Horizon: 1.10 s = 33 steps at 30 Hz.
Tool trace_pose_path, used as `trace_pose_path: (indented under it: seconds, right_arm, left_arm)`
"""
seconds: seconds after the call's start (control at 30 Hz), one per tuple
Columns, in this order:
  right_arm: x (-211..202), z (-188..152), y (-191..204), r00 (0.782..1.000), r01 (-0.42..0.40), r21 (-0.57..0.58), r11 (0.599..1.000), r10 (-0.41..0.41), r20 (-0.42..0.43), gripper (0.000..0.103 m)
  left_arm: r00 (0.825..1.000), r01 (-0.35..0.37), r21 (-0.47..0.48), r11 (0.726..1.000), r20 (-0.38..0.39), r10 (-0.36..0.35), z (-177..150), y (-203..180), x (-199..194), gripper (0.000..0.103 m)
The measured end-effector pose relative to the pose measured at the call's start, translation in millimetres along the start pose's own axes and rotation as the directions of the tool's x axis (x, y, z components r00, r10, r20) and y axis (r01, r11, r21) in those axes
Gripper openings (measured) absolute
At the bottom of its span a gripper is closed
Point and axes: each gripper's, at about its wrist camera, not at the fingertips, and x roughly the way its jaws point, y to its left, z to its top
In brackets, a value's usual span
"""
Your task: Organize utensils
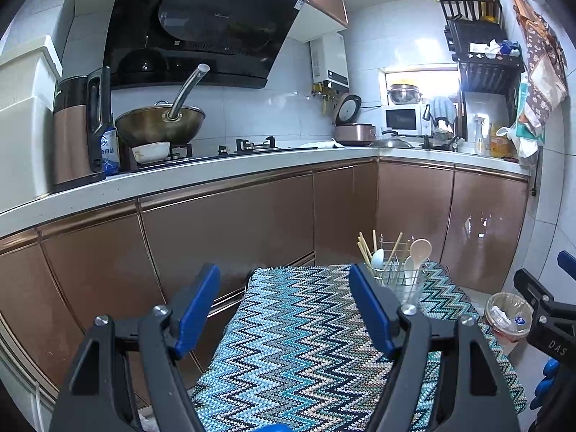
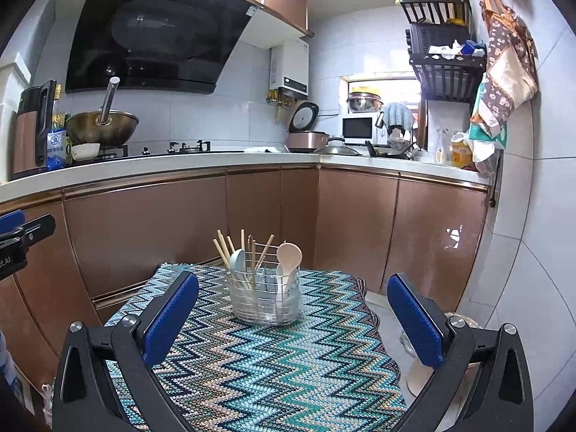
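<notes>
Reading "DAS": right gripper

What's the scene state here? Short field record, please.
surface: zigzag-patterned cloth over a small table
holder: wire utensil holder, upright at the far end of the cloth
contents: chopsticks, beige spoon, pale blue spoon, all standing inside
loose utensils on cloth: none visible
left gripper: open, empty
right gripper: open, empty

Both wrist views face the utensil holder from nearby.
</notes>
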Motion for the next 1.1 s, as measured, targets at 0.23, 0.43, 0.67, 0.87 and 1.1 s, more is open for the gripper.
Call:
trace_pose_path:
  seconds: [0.23, 0.43, 0.67, 0.87, 1.1]
  right_arm:
    - [-2.3, -2.4, 0.4, 0.999, 0.035, -0.005, 0.999, -0.035, -0.008, 0.103]
    - [-5.6, -3.8, -1.9, 0.999, 0.05, 0.003, 0.999, -0.05, 0.001, 0.103]
    - [-3.9, -8.2, -5.0, 0.999, 0.049, 0.015, 0.999, -0.049, -0.015, 0.103]
    - [-1.8, -10.0, -4.8, 0.999, 0.041, 0.017, 0.999, -0.04, -0.026, 0.103]
    - [0.8, -11.1, -3.0, 0.999, 0.041, 0.009, 0.999, -0.04, -0.035, 0.103]
  left_arm:
    - [1.0, 0.001, 0.008, 1.0, -0.009, -0.001, -4.1, -1.5, -0.4, 0.073]
    - [1.0, -0.002, 0.019, 1.0, -0.009, 0.002, -6.9, -4.4, -1.3, 0.073]
    - [1.0, 0.002, 0.03, 1.0, -0.018, -0.002, -10.1, -5.4, 1.5, 0.073]
    - [1.0, -0.006, 0.026, 1.0, -0.025, 0.007, -11.7, -1.1, 4.5, 0.073]
    - [0.999, -0.014, 0.019, 1.0, -0.034, 0.015, -13.7, 4.1, 9.2, 0.073]
